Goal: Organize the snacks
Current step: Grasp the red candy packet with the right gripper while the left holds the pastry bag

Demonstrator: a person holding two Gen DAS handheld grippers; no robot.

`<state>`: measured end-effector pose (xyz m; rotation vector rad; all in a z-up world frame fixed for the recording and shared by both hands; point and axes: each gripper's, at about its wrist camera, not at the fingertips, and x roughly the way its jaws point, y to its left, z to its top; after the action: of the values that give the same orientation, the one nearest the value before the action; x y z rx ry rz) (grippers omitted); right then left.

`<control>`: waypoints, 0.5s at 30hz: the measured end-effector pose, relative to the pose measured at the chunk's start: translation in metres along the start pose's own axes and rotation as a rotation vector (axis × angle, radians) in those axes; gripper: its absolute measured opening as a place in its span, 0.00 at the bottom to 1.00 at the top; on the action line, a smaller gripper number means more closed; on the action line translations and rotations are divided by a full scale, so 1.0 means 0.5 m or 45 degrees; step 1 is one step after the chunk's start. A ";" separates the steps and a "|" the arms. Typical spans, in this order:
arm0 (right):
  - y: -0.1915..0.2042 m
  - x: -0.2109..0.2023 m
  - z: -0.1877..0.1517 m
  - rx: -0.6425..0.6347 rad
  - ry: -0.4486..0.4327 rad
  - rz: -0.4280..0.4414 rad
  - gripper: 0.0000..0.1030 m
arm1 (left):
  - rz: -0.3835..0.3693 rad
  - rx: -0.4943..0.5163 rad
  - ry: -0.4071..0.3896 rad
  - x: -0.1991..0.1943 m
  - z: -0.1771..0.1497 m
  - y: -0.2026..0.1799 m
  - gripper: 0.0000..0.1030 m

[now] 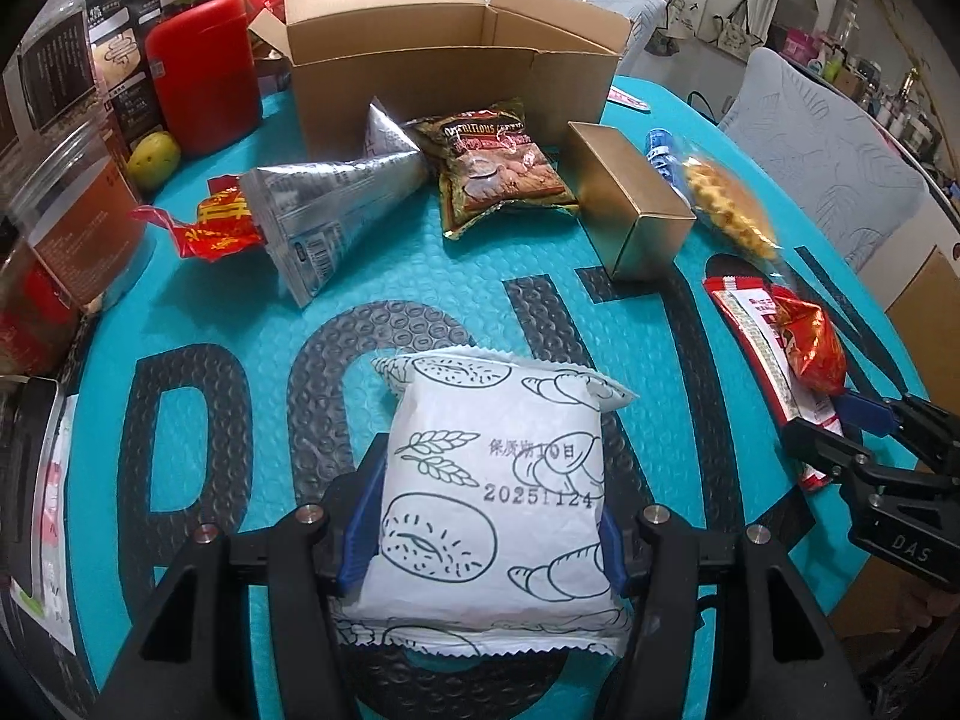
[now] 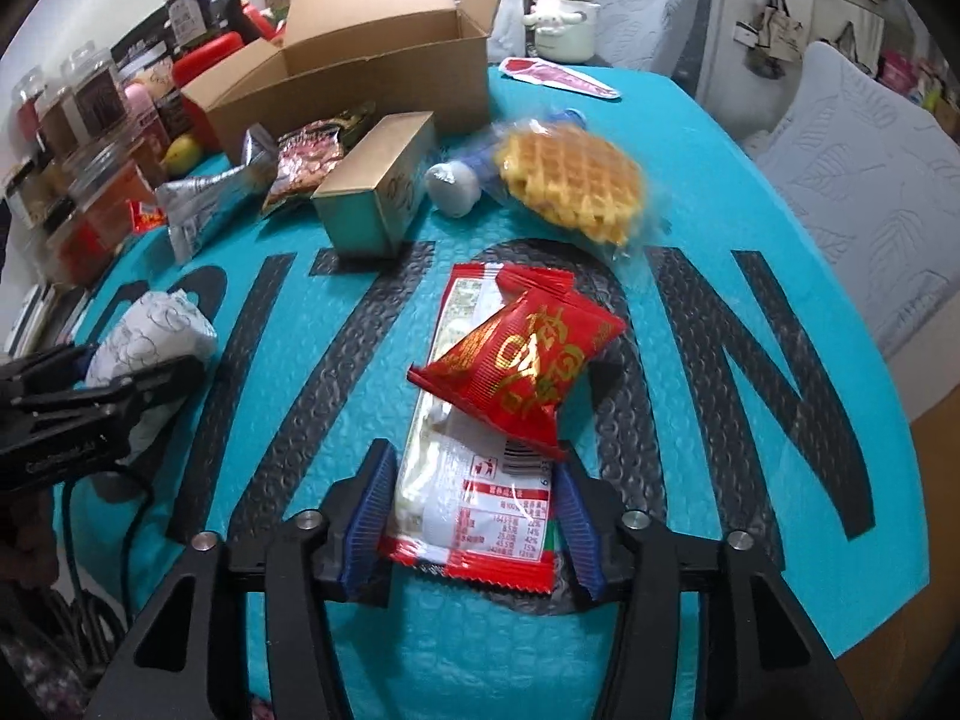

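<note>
Cardboard box (image 1: 444, 69) looks empty, most snacks unsorted on the mat (image 1: 210, 300); left gripper (image 1: 489, 531) clamps the white bread packet (image 1: 498, 480), right gripper (image 2: 474, 525) brackets the long red-edged packet (image 2: 480, 480), contact uncertain.

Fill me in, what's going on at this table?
A person is sorting snacks with two handheld grippers. The left gripper is clamped on a white bread packet. The right gripper straddles a long red-and-white packet with a small red pouch lying on it; whether it grips is unclear. An open cardboard box waits behind, other snacks loose on the mat.
</note>
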<state>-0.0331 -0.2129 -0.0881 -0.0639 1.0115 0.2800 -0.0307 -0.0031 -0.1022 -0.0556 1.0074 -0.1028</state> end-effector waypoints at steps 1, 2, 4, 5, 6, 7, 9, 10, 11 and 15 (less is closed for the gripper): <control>-0.005 -0.001 0.003 0.033 -0.002 0.016 0.58 | 0.006 0.004 -0.004 0.001 0.000 -0.002 0.56; -0.011 0.000 0.008 0.059 -0.005 0.029 0.59 | 0.013 0.013 -0.006 0.001 -0.001 -0.005 0.56; -0.025 -0.004 0.019 0.129 -0.035 0.053 0.60 | 0.035 0.036 -0.017 0.004 -0.001 -0.013 0.56; -0.031 -0.006 0.024 0.154 -0.053 0.054 0.63 | 0.040 0.036 -0.024 0.007 0.001 -0.015 0.56; -0.037 -0.012 0.026 0.193 -0.087 0.053 0.65 | 0.045 0.037 -0.030 0.009 0.002 -0.016 0.56; -0.042 -0.013 0.030 0.221 -0.103 0.052 0.66 | 0.046 0.034 -0.031 0.012 0.007 -0.013 0.56; -0.052 -0.009 0.039 0.280 -0.127 0.063 0.66 | 0.041 0.021 -0.030 0.013 0.012 -0.010 0.55; -0.058 -0.004 0.045 0.312 -0.130 0.068 0.66 | 0.041 0.015 -0.030 0.013 0.014 -0.009 0.55; -0.062 0.004 0.049 0.339 -0.122 0.065 0.66 | 0.041 0.013 -0.028 0.014 0.016 -0.008 0.54; -0.072 0.028 0.057 0.374 -0.071 0.072 0.40 | 0.010 -0.011 -0.023 0.013 0.024 -0.002 0.54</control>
<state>0.0067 -0.2395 -0.0875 0.2375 0.9910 0.1816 -0.0173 -0.0047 -0.1013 -0.0603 0.9903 -0.0911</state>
